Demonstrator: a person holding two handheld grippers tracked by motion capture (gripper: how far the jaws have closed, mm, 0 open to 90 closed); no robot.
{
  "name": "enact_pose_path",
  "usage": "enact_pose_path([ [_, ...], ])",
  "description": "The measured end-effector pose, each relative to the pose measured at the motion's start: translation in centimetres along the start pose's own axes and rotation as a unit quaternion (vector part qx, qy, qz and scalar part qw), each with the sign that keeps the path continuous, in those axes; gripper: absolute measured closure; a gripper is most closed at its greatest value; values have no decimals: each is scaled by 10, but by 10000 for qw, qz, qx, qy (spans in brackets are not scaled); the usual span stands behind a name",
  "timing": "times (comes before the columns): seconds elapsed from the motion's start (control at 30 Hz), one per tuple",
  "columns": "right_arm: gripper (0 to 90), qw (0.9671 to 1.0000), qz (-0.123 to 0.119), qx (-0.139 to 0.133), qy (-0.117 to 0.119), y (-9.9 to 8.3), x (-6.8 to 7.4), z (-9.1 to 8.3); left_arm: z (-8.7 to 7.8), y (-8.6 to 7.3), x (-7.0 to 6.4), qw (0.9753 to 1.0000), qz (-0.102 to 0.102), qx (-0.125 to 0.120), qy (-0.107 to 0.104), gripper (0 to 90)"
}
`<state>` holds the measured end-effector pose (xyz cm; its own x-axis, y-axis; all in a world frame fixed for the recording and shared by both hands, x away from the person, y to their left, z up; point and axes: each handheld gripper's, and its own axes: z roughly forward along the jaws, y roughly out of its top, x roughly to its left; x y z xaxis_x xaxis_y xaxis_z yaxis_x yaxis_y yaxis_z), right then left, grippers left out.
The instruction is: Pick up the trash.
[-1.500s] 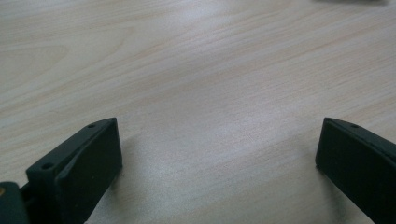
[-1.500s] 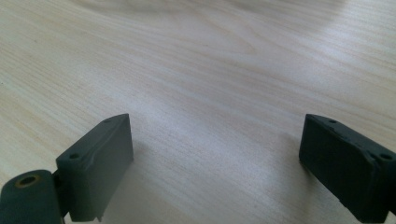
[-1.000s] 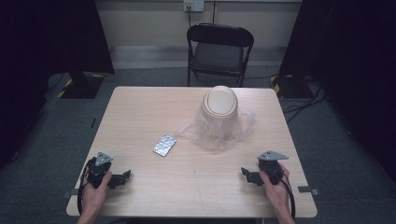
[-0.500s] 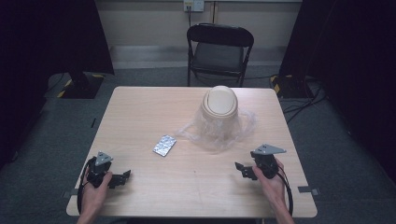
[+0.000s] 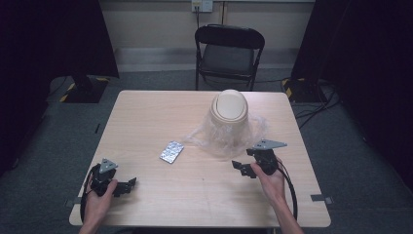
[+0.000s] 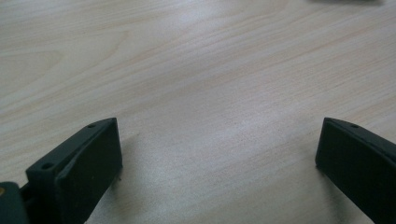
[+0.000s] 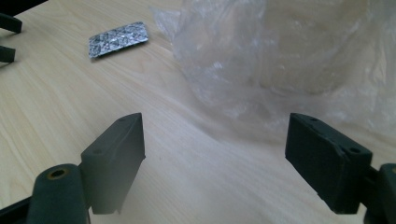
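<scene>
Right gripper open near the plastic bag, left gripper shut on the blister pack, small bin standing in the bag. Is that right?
Not quite. The left gripper is open and empty, apart from the blister pack, as the high view shows. The right gripper is open near the plastic bag, with the bin standing in it.

This looks like a recording lab or studio: black curtains (image 5: 58, 44) fill the upper left and right of the frame, grey carpet (image 5: 341, 146) (with tape marks) surrounds one bare wooden table (image 5: 146, 117), and a folding chair (image 5: 229, 51) stands under a wall socket (image 5: 202, 5) with cables (image 5: 316, 105) trailing.
</scene>
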<state>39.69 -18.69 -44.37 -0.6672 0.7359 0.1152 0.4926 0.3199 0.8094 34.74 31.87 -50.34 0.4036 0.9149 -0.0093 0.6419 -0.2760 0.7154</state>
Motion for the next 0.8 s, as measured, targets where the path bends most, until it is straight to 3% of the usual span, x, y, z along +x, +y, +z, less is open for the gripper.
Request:
enact_pose_path([
  [0.4, 220, 9993, -152, -279, 191, 34, 8, 7, 0, 0, 0, 10000, 4, 1, -3, 0],
  [0.8, 205, 9972, -522, -459, 267, 96, 11, 24, 0, 0, 0, 10000, -6, -4, -2, 0],
])
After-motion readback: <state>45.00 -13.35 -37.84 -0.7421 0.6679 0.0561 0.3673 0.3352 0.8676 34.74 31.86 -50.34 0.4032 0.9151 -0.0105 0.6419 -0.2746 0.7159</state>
